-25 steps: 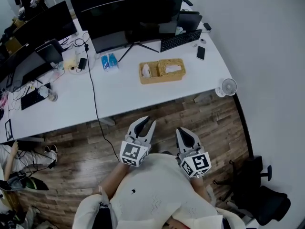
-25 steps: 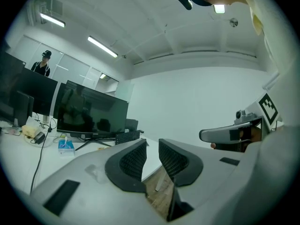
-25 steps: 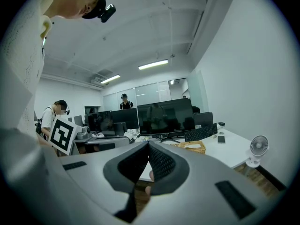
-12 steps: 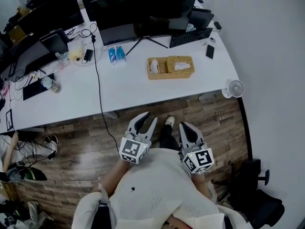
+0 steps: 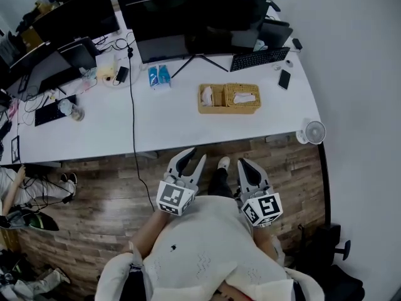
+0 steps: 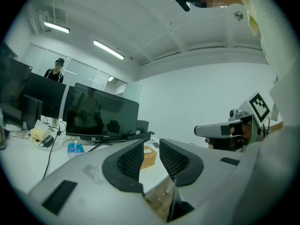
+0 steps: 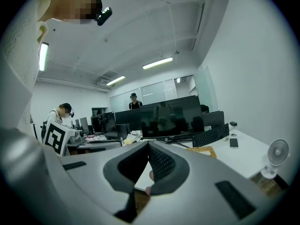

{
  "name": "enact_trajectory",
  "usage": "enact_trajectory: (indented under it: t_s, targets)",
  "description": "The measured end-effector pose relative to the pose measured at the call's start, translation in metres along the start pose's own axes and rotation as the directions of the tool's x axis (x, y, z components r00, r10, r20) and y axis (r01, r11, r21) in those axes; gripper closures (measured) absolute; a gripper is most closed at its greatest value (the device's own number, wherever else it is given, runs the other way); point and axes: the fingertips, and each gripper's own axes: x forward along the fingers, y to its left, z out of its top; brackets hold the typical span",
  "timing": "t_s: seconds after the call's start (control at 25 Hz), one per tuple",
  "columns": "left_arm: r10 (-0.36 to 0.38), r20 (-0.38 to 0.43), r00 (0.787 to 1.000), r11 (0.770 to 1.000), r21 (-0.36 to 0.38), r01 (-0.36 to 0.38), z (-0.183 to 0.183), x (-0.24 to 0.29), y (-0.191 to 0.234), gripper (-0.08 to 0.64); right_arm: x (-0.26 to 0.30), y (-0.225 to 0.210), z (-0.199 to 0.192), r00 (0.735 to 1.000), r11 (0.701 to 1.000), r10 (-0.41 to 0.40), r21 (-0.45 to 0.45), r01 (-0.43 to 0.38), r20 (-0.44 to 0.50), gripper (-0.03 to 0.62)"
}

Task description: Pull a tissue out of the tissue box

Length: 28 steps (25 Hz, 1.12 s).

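Observation:
The wicker tissue box (image 5: 242, 97) stands on the white desk (image 5: 175, 124), with a white tissue (image 5: 245, 96) poking from its top slot. It also shows small in the left gripper view, between the jaws, as the box (image 6: 150, 157), and in the right gripper view as the box (image 7: 206, 150). Both grippers hang over the wooden floor, well short of the desk. My left gripper (image 5: 195, 155) is open with nothing between its jaws, which have just been opening a little. My right gripper (image 5: 243, 163) is shut and empty, its jaws meeting at the tips (image 7: 148, 144).
Dark monitors (image 5: 197, 17) line the desk's far side, with a keyboard (image 5: 259, 59) and phone (image 5: 284, 79) at the right. Blue packets (image 5: 159, 76) lie left of the box. A black cable (image 5: 133, 137) drops over the desk edge. A small fan (image 5: 314, 132) stands on the floor.
In the head view the desk and tissue box have slid to the right and slightly lower. Both grippers have kept their place before the person's chest. A foot now shows between them.

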Motion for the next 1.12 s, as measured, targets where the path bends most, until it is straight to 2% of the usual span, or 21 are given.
enact_trajectory:
  t_s: [0.72, 1.12]
  targets:
    - [0.061, -0.008, 0.998, 0.998, 0.017, -0.061, 0.016, 0.114, 0.018, 0.472, 0.068, -0.107, 0.030, 0.998, 0.998, 0.056, 0.010, -0.056, -0.004, 0.591]
    - [0.146, -0.009, 0.989, 0.989, 0.002, -0.146, 0.025, 0.163, 0.034, 0.471, 0.105, -0.155, 0.047, 0.992, 0.992, 0.125, -0.011, -0.125, -0.028, 0.591]
